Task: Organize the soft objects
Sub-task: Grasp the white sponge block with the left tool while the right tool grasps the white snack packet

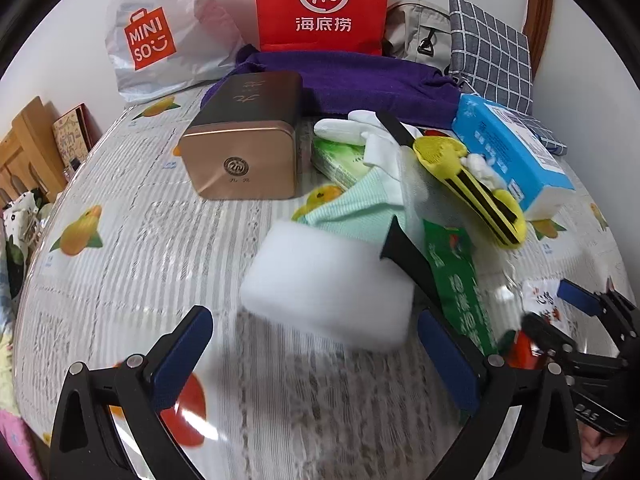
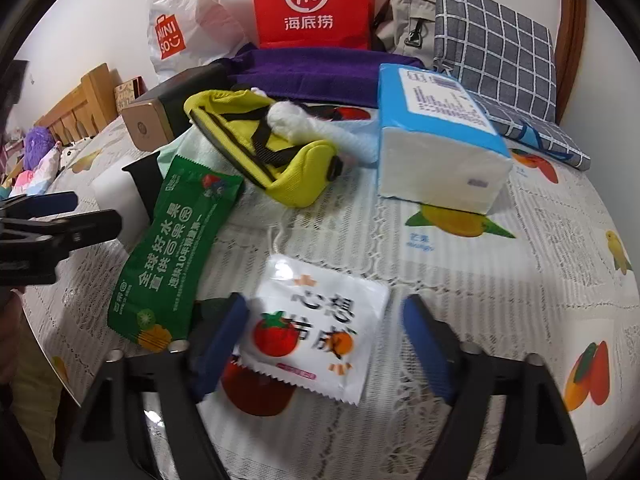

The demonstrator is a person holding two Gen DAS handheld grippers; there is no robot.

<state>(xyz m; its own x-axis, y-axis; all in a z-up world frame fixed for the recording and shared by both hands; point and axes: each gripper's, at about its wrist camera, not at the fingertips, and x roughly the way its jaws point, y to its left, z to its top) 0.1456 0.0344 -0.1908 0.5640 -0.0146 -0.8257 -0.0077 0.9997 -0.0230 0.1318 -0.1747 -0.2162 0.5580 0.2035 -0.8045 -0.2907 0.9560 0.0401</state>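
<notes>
1. Left wrist view: the left tongs [image 1: 316, 350] are hanging released before the white sponge [image 1: 328, 284] lying on the bench [image 1: 120, 272];
2. The right tongs [image 2: 324, 344] are straddling the white sachet [image 2: 316, 328], left pad touching its edge, right pad clear; not yet grasping.

Both wrist views look steeply down and forward, close over the desk [image 1: 120, 240]. They share the red bag [image 1: 322, 4] at top centre and the green packet [image 2: 176, 256], lower right in the left view, left in the right.

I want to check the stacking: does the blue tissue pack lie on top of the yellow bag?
No. The tissue pack sits beside the yellow bag.
</notes>
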